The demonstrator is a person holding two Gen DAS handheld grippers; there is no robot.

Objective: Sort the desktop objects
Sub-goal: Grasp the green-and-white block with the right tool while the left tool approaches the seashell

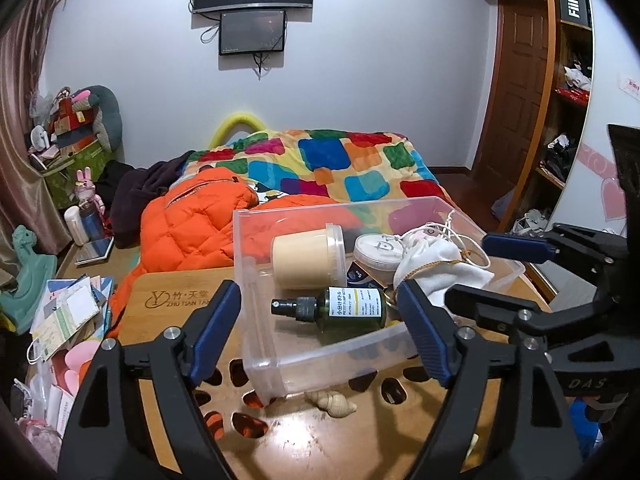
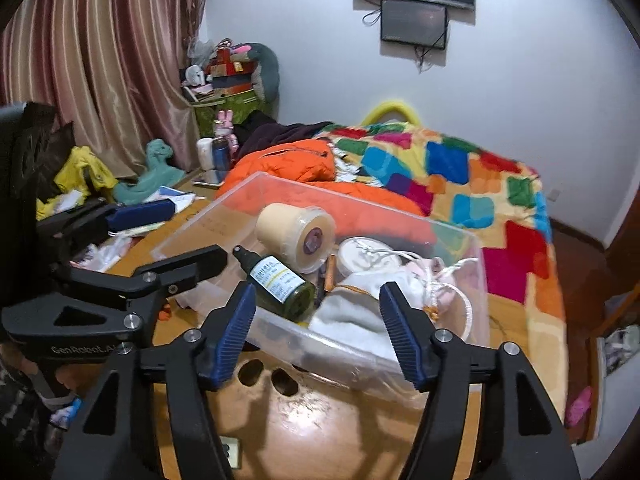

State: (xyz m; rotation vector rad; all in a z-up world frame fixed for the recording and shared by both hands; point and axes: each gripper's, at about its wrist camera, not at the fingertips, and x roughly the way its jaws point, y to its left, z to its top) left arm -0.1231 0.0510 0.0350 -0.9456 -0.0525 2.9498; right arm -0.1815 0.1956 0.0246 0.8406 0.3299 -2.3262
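With both tools gaping wide and empty, your left tool (image 1: pixel 320 328) lowers squarely over the seashell (image 1: pixel 332 402) lying on the counter (image 1: pixel 320 448) just outside the clear bin (image 1: pixel 264 364).

— Seen from the left wrist?
— Left gripper (image 1: pixel 320 328) spread wide, blue pads (image 1: pixel 214 336) either side of a clear plastic bin (image 1: pixel 264 360) on a bamboo table (image 1: pixel 320 440).
— Inside the bin?
— Green spray bottle (image 1: pixel 340 307) lying flat, cream tub (image 1: pixel 308 258) on its side, white round jar (image 1: pixel 376 254) behind, white drawstring pouch (image 1: pixel 436 264) at the right.
— Outside it?
— Small seashell (image 1: pixel 332 402) just in front of the near wall, on the table.
— Right gripper (image 1: pixel 516 245)?
— Entering from the right edge, one blue finger over the bin's far corner; the other finger hard to make out, possibly hidden.
— Beyond?
— Orange jacket (image 1: pixel 188 228), patchwork quilt (image 1: pixel 340 164).
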